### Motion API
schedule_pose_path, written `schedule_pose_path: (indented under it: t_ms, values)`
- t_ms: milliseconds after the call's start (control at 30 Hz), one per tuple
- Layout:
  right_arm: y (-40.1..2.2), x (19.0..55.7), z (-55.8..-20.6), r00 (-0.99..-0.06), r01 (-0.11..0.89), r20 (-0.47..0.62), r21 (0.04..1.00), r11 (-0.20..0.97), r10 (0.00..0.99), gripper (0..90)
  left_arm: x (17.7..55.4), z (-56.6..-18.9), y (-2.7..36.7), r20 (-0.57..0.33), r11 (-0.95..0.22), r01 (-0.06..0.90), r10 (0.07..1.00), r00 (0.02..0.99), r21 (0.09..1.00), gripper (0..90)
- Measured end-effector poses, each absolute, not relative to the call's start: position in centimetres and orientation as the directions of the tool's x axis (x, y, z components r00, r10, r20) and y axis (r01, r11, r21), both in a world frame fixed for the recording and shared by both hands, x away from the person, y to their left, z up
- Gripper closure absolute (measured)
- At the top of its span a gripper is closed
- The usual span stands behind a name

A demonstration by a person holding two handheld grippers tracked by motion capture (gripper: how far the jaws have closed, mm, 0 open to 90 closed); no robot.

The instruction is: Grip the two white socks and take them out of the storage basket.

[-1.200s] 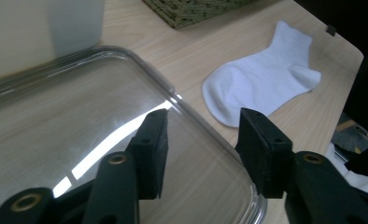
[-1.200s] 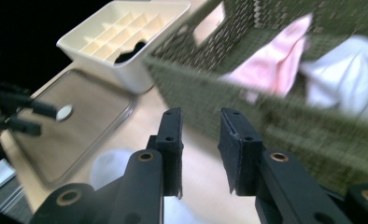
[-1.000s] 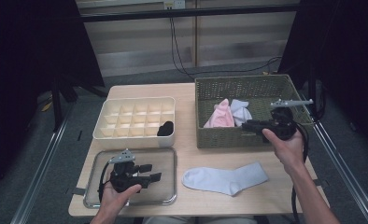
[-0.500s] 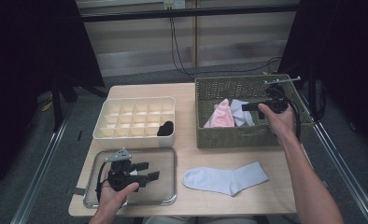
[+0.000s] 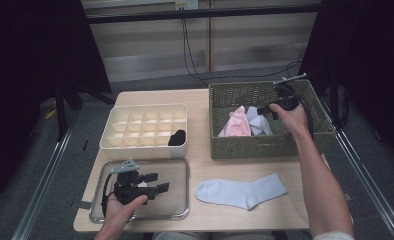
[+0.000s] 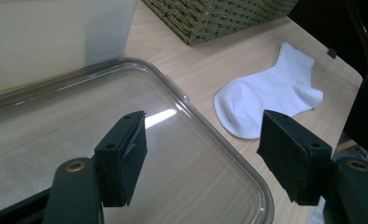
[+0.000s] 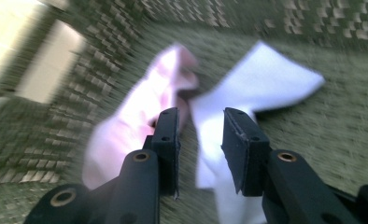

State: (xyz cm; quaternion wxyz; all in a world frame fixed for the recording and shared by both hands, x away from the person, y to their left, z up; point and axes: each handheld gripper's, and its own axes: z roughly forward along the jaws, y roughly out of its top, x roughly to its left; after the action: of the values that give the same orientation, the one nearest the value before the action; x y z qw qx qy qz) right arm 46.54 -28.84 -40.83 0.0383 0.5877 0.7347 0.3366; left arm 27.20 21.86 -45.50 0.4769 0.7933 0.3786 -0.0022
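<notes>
A pink sock [image 5: 233, 125] and a pale white sock [image 5: 259, 124] lie bunched in the woven green basket [image 5: 245, 147]. My right gripper [image 5: 266, 111] reaches down into the basket just above them. In the right gripper view its jaws [image 7: 198, 116] have just been closing but stand apart, gripping nothing, with the pink sock [image 7: 135, 121] and the white sock [image 7: 261, 79] right beyond them. My left gripper [image 5: 157, 181] hovers over the clear tray [image 5: 182, 212]. Its jaws [image 6: 203, 149] have just been opening and stand wide with nothing between them. Another white sock [image 5: 242, 192] lies flat on the table.
A cream divider box [image 5: 135, 145] stands behind the tray with a black sock [image 5: 177, 137] in its front right cell. In the left gripper view the flat white sock [image 6: 271, 100] lies past the tray's rim [image 6: 210, 126], near the table's edge. Cables hang behind the table.
My right hand has moved from the basket's right side leftward and down into the basket, toward the socks. The left hand has stayed over the tray.
</notes>
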Motion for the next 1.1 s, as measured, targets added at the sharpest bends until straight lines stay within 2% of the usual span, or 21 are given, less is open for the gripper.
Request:
schedule_pose_path:
  t_ms: [67,200,367,633,833,867,967,1100]
  values:
    - [-28.9,47.0,-40.9,-0.29,0.858,0.345,0.506,0.083,0.893,67.6,27.2,-45.5,21.9,-0.367,-0.259,0.604,0.596,0.714,0.754,32.1]
    - [-29.4,47.5,-41.1,-0.276,0.853,0.348,0.519,0.061,0.896,70.0,27.3,-45.5,22.0,-0.367,-0.255,0.602,0.596,0.714,0.756,32.0]
    - [-29.5,48.3,-42.0,-0.244,0.882,0.361,0.468,0.052,0.9,68.4,27.3,-45.5,22.0,-0.366,-0.256,0.599,0.593,0.717,0.759,32.1]
    - [-28.8,49.6,-43.1,-0.226,0.905,0.304,0.417,0.084,0.926,62.0,27.4,-45.6,22.1,-0.365,-0.258,0.6,0.595,0.716,0.757,32.1]
    - [-28.9,50.0,-43.7,-0.201,0.926,0.323,0.371,0.071,0.925,62.7,27.6,-45.6,22.2,-0.37,-0.249,0.605,0.601,0.709,0.756,32.3]
    - [-28.6,50.0,-44.1,-0.211,0.933,0.332,0.349,0.088,0.919,64.9,27.6,-45.7,22.2,-0.367,-0.252,0.606,0.602,0.709,0.755,32.3]
    - [-27.9,50.0,-44.6,-0.236,0.942,0.326,0.309,0.133,0.915,83.9,27.7,-45.9,22.1,-0.367,-0.259,0.611,0.606,0.706,0.748,32.4]
    - [-28.3,49.9,-44.0,-0.219,0.941,0.357,0.323,0.1,0.908,87.1,27.7,-45.9,22.1,-0.37,-0.259,0.615,0.607,0.703,0.744,32.6]
